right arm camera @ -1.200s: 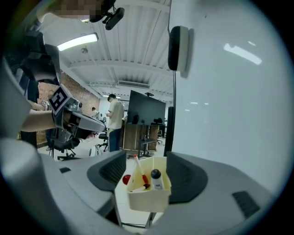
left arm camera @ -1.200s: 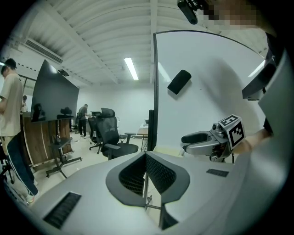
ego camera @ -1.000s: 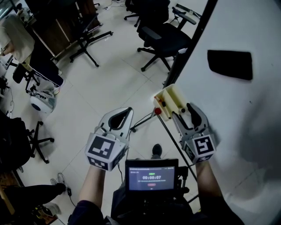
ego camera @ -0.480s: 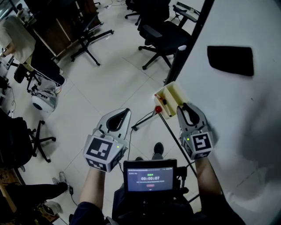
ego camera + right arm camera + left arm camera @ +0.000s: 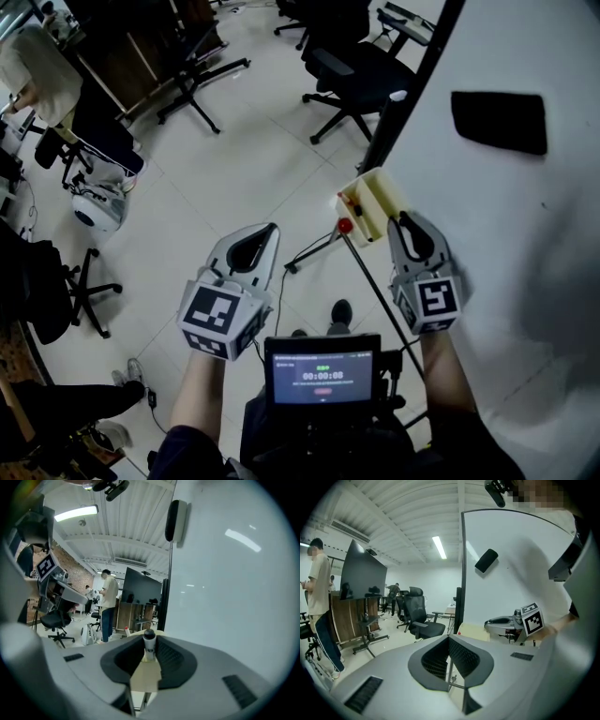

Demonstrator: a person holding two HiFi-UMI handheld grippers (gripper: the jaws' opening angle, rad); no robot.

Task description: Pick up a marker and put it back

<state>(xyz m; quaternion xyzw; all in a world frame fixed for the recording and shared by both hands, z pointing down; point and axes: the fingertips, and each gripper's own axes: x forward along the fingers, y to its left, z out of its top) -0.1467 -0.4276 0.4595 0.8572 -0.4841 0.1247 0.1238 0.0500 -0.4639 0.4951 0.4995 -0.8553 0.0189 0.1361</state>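
Note:
A cream marker holder [image 5: 373, 204] hangs at the left edge of the whiteboard [image 5: 525, 244]. My right gripper [image 5: 410, 225] reaches into it from below. In the right gripper view a white marker with a black cap [image 5: 149, 644] stands upright between the pads, above the cream holder [image 5: 146, 677]. The jaws have just been closing and now press on the marker. My left gripper [image 5: 258, 234] hangs over the floor to the left, apart from the holder, shut with nothing in it; its tips [image 5: 449, 638] meet.
A black eraser [image 5: 499, 122] sticks on the whiteboard higher up. A red knob [image 5: 345, 226] and a thin stand rod sit just left of the holder. A black office chair [image 5: 361, 70] stands beyond. A tablet [image 5: 323, 373] is mounted at my chest. A person [image 5: 108, 606] stands far off.
The right gripper's jaws went from wide open to narrow, around the marker in the holder. The left gripper has stayed in place.

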